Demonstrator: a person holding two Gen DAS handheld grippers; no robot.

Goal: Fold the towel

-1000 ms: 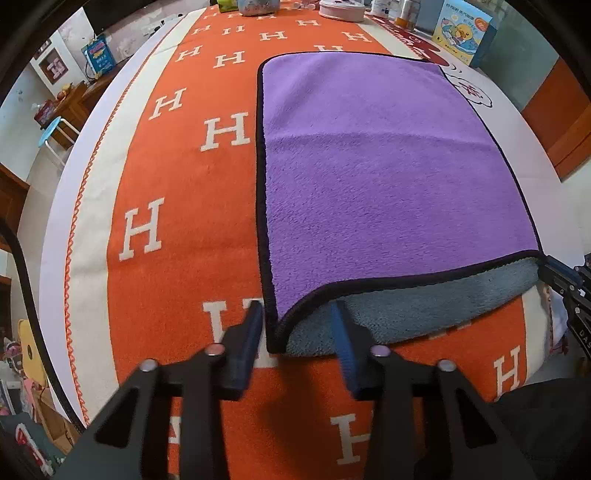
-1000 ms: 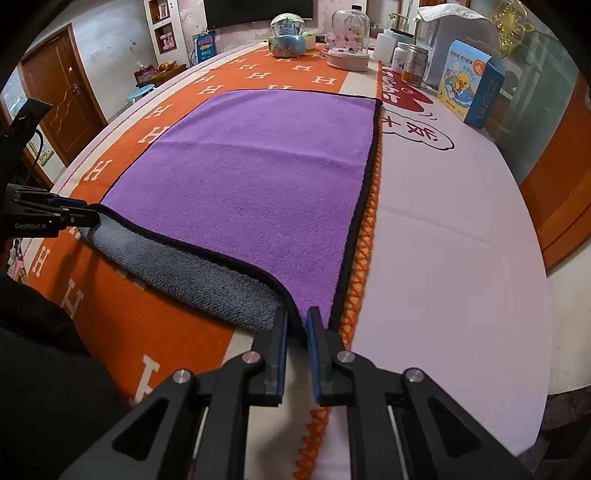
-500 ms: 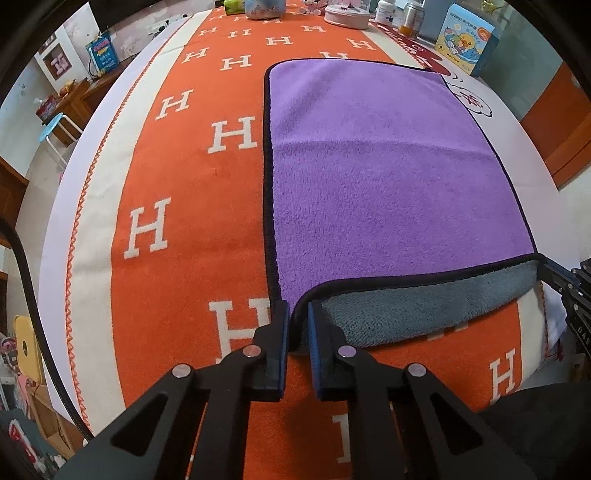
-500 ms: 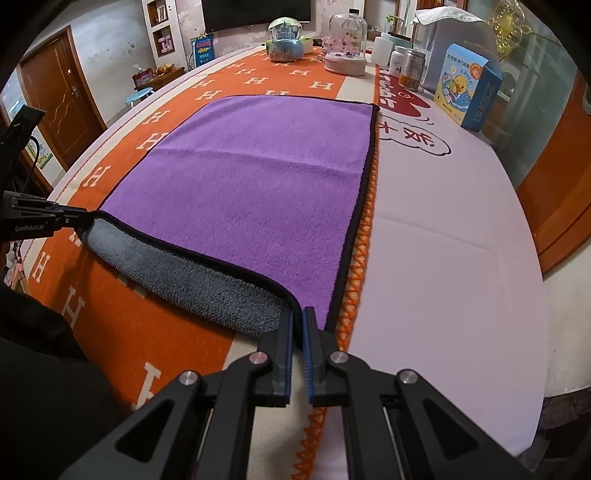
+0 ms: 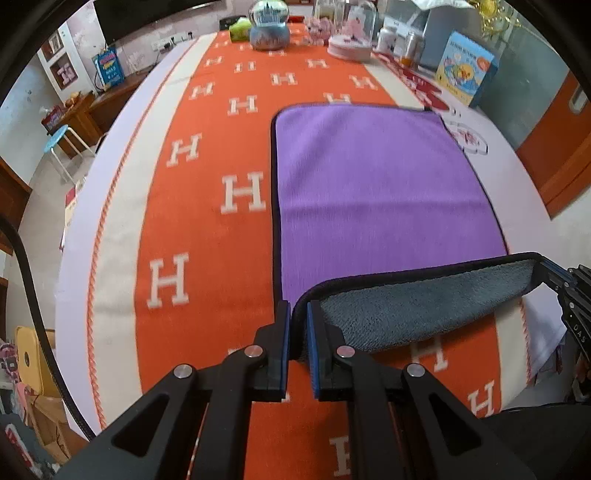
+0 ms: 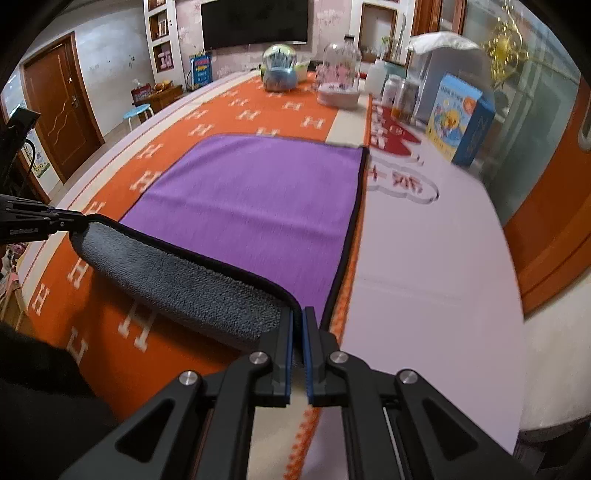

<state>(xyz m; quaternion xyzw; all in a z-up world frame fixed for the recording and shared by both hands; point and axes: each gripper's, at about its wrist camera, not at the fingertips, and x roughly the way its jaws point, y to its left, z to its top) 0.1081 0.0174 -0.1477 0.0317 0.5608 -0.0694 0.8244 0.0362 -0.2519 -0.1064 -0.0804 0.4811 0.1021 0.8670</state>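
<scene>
Where two grippers pinch: one towel (image 5: 376,184).

Even, diffuse daylight fills both views. Fisheye distortion bends the table edge (image 5: 74,236) and darkens the corners. Motion blur smears the far clutter and the purple towel (image 6: 258,199); the near gripper fingers (image 5: 282,343) stay sharp. A soft shadow lies beneath the towel's lifted edge.

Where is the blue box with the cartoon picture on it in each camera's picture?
Left wrist view: the blue box stands at the upper right, on the table's far right side, beyond the purple towel.
Right wrist view: the blue box stands at the upper right too, right of the purple towel.
Shared landmark: the snow globe at the table's far end.
</scene>
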